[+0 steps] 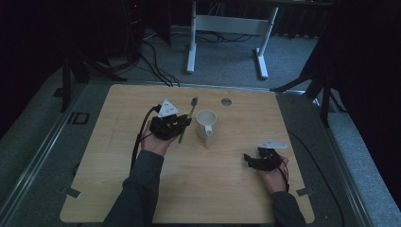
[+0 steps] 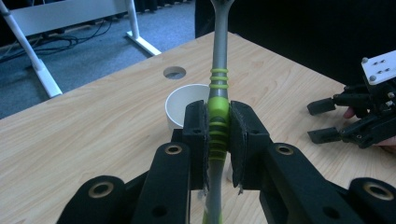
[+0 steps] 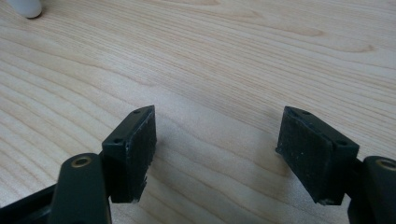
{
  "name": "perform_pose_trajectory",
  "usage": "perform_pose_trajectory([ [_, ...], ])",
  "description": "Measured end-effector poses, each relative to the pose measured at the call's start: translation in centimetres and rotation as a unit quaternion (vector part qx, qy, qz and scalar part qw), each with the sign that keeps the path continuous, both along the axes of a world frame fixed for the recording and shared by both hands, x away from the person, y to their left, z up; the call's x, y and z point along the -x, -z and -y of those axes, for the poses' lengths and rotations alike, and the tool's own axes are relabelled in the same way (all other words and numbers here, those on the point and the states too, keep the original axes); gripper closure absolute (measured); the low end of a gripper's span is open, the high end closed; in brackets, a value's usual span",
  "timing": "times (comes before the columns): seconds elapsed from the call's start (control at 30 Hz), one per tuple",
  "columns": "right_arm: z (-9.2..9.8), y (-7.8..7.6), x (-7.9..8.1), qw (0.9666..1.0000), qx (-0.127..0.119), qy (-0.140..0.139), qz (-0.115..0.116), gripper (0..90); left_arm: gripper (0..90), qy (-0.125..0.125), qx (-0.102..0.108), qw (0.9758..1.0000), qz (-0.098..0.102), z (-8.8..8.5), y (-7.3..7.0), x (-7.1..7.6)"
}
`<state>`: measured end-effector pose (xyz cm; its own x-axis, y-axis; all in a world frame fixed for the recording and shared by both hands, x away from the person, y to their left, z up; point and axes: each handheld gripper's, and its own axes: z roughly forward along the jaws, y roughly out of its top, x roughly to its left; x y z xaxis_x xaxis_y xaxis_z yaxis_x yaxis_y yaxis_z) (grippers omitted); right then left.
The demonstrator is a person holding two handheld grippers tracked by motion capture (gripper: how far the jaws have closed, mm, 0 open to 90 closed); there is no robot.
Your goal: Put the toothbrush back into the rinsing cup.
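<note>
A green and grey toothbrush [image 2: 218, 100] stands between the pads of my left gripper [image 2: 218, 135], which is shut on its handle. From above, that left gripper [image 1: 182, 124] hovers just left of a white cup [image 1: 206, 124], with the toothbrush [image 1: 188, 118] pointing toward the table's far side. The cup [image 2: 184, 105] lies just beyond the jaws in the left gripper view. My right gripper [image 1: 250, 160] rests low at the right of the table with its jaws wide apart; in its own view my right gripper [image 3: 217, 149] is open over bare wood.
The wooden table [image 1: 142, 189] has a round cable hole [image 1: 226, 101] near its far edge. A white desk frame [image 1: 227, 28] and cables stand on the floor behind. A white rounded object [image 3: 25, 7] shows at the corner of the right gripper view.
</note>
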<state>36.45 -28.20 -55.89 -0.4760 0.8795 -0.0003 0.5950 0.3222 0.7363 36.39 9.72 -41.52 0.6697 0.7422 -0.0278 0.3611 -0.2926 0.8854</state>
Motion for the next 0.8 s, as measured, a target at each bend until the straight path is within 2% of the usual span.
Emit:
perform_pose_trajectory([
  [0.23, 0.0, 0.0, 0.0, 1.0, 0.0, 0.0, 0.0, 27.8, 78.0, -0.008, 0.014, 0.9998, 0.011, 0.3, -0.2, 0.0],
  [0.8, 0.0, 0.0, 0.0, 1.0, 0.0, 0.0, 0.0, 27.8, 78.0, -0.004, 0.025, 0.9993, 0.026, 1.1, -0.4, -0.2],
])
